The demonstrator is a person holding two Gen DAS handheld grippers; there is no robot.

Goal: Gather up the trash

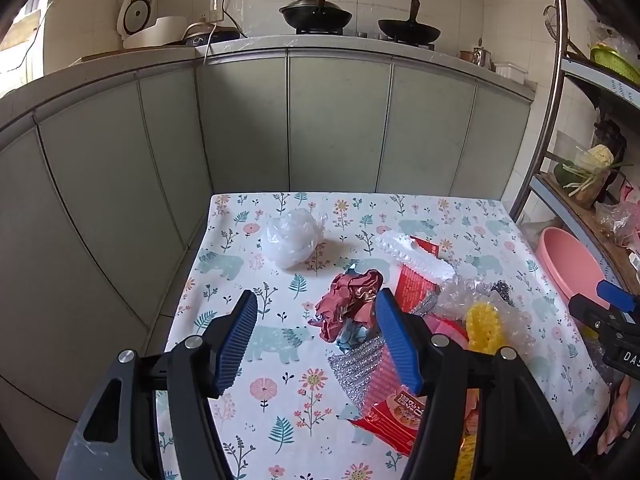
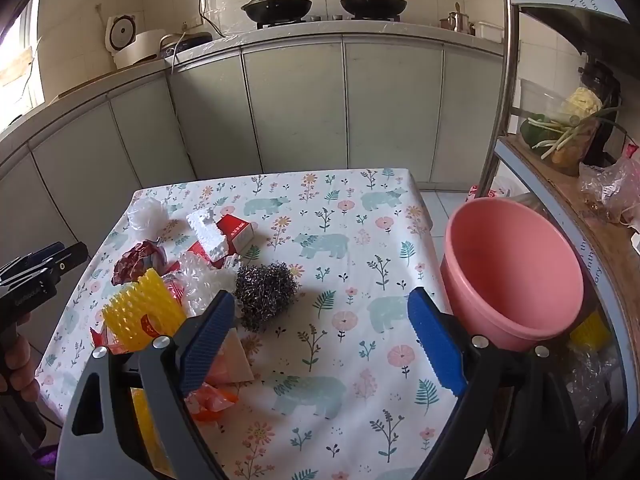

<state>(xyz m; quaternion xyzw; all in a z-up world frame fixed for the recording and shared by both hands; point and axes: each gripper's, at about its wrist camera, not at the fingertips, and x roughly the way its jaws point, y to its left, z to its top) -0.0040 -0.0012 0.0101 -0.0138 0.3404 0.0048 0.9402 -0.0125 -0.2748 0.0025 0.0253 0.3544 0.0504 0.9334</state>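
Observation:
Trash lies on a floral tablecloth (image 1: 280, 400): a crumpled red foil wrapper (image 1: 348, 304), a white plastic bag ball (image 1: 294, 236), white foam (image 1: 416, 258), red snack packets (image 1: 394, 416), yellow foam netting (image 1: 484, 326), bubble wrap (image 1: 460, 294). My left gripper (image 1: 316, 328) is open above the table, the foil wrapper just beyond its fingers. My right gripper (image 2: 320, 336) is open and empty over the cloth (image 2: 340, 360), near a steel wool ball (image 2: 264, 292). The pink basin (image 2: 516, 276) stands at the table's right edge.
Grey kitchen cabinets (image 1: 340, 124) stand behind the table, with woks (image 1: 316, 14) and a rice cooker (image 1: 148, 26) on the counter. A metal shelf rack (image 2: 560, 140) with vegetables and bags stands at the right, next to the basin.

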